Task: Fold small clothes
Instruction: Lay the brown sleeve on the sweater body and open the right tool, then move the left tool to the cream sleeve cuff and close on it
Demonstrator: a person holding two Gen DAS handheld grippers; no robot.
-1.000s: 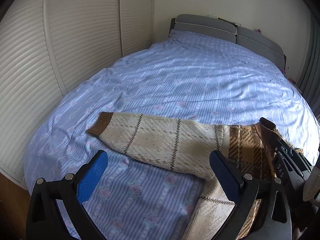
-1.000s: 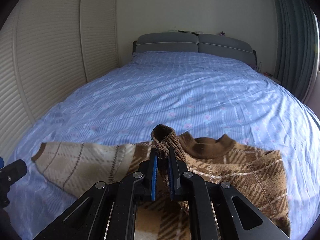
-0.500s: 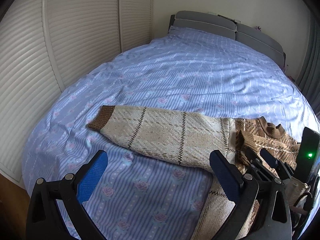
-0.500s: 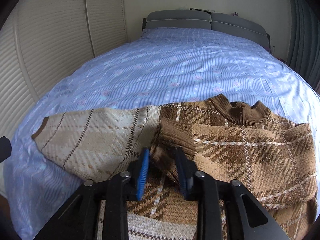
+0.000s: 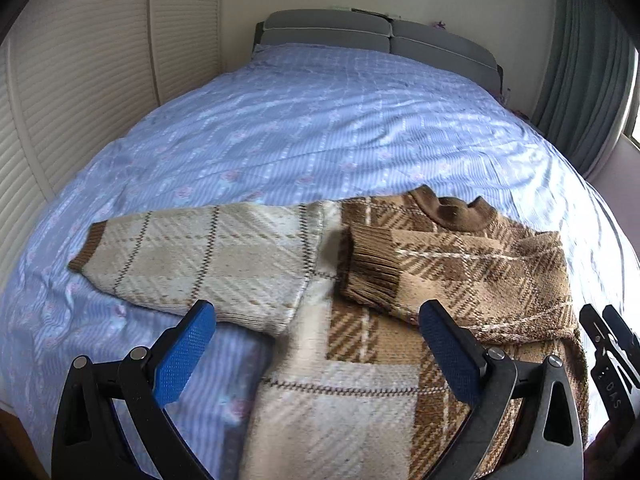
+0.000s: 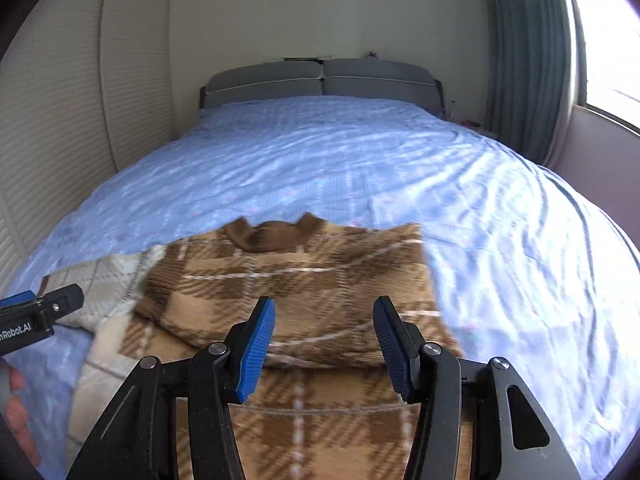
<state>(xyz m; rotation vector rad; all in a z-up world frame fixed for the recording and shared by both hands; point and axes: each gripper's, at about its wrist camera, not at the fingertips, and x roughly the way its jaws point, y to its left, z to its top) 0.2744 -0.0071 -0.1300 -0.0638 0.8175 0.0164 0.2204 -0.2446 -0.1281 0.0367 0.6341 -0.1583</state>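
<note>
While the bed (image 5: 340,120) stretches ahead of both tongs, the plaid sweater (image 5: 460,272) lies on its near edge, just beyond and under the tips. One sleeve (image 5: 400,268) lies folded across the chest; the pale sleeve (image 5: 200,260) lies spread out ahead of the left tongs (image 5: 316,344), which gape wide and empty. The right tongs (image 6: 324,340) have just been opening and grip nothing. Judging by this, the second sleeve fold comes next: pinch its cuff (image 5: 90,248) and carry it across.
</note>
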